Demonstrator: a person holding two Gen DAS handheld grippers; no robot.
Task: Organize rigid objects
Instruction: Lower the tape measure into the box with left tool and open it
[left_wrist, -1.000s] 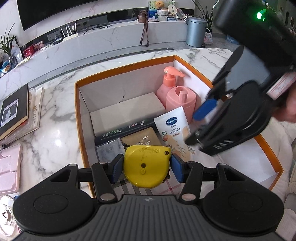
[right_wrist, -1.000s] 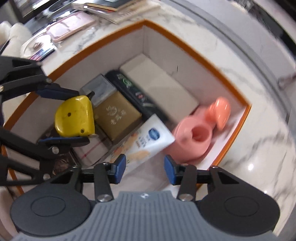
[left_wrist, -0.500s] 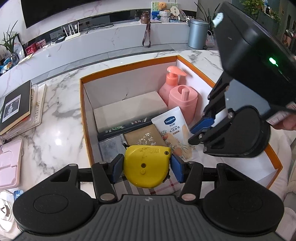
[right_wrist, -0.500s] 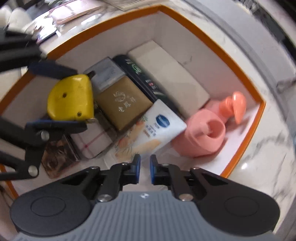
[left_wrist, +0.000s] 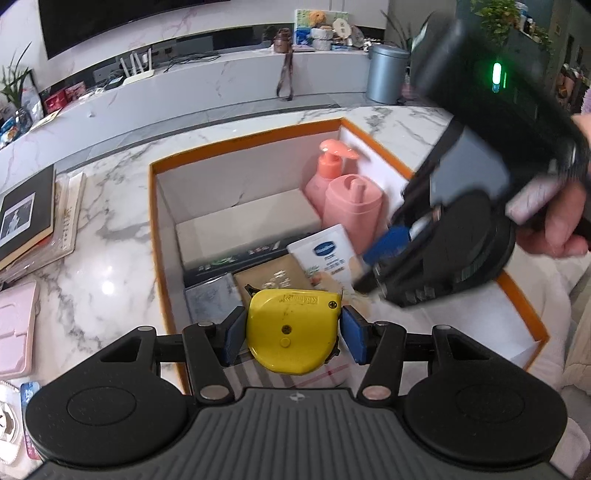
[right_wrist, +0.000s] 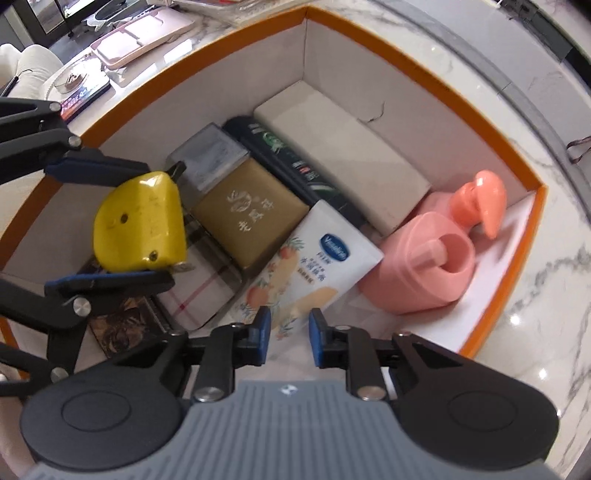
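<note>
Worktop (left_wrist: 110, 236) of marble carried an orange-rimmed box (left_wrist: 243, 142). Left tool (left_wrist: 291, 334) clamped on yellow tape measure (left_wrist: 291, 332), held above the near left part of the box, not yet set down. Already lying packed inside: gold box (right_wrist: 251, 218), dark carton (right_wrist: 295, 166), lotion tube (right_wrist: 314, 273), pink pump bottles (right_wrist: 424, 266). Right tool (right_wrist: 290, 336) parted slightly, gripping nothing, poised over the tube. Apparently well along; tape measure left to place.

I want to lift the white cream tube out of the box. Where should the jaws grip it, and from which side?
Grip the cream tube across its flat body, from above at the free right-hand edge. It lies flat; a gold box crowds its left edge.
</note>
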